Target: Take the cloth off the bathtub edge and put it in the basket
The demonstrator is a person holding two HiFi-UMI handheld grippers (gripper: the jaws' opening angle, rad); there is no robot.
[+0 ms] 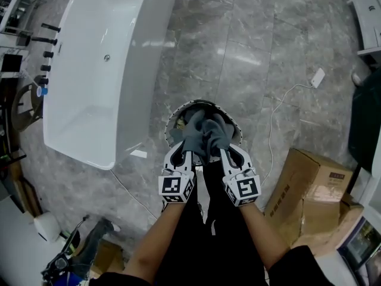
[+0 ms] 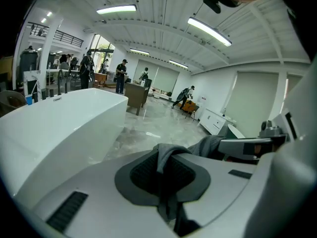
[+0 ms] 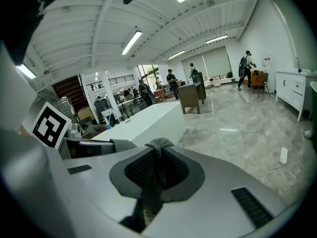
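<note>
The left tongs point(image 1: 189, 155) and right tongs point(image 1: 225, 154) are each clamping shut on a fold of the grey cloth point(image 1: 205, 133), which is hanging bunched between them just above the round basket point(image 1: 174, 119) standing on the marble floor point(image 1: 268, 52) beside the white bathtub point(image 1: 101, 70).

The right hand-held gripper point(image 3: 157, 172) is pinching a fold of grey cloth point(image 3: 159, 145), with the white bathtub point(image 3: 148, 123) sitting right behind it.
</note>
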